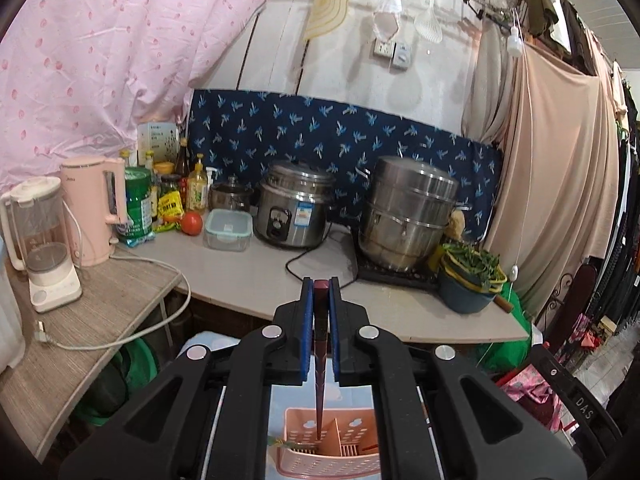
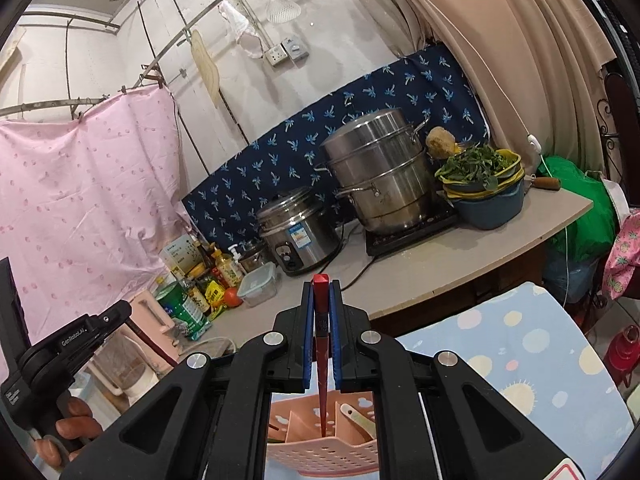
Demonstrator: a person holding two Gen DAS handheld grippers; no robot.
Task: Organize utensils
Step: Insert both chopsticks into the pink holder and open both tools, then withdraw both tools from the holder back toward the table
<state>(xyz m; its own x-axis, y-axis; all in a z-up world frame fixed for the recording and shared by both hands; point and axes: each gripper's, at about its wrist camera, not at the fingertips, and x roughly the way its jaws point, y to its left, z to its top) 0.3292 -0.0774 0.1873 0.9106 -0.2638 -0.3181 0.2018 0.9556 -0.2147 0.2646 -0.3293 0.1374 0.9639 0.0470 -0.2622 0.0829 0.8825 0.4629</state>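
while both grips hold: each gripper pinches one stick above the basket
left gripper point(image 1: 321, 286): clamped on dark chopstick point(image 1: 320, 360)
right gripper point(image 2: 321, 286): clamped on red chopstick point(image 2: 321, 364)
pink utensil basket point(image 1: 340, 460): below, tips over its compartments

Basket and stick tips going out of sight

The pink basket point(image 1: 320, 456) is running off the bottom edge — gripper arms are covering its sides, and the dark chopstick point(image 1: 320, 360) tip is disappearing inside.

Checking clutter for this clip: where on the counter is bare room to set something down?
Free: the counter front strip, between the clear lidded box and the basin of greens, crossed only by the rice cooker cord. Crowded: the bottles at its left end.
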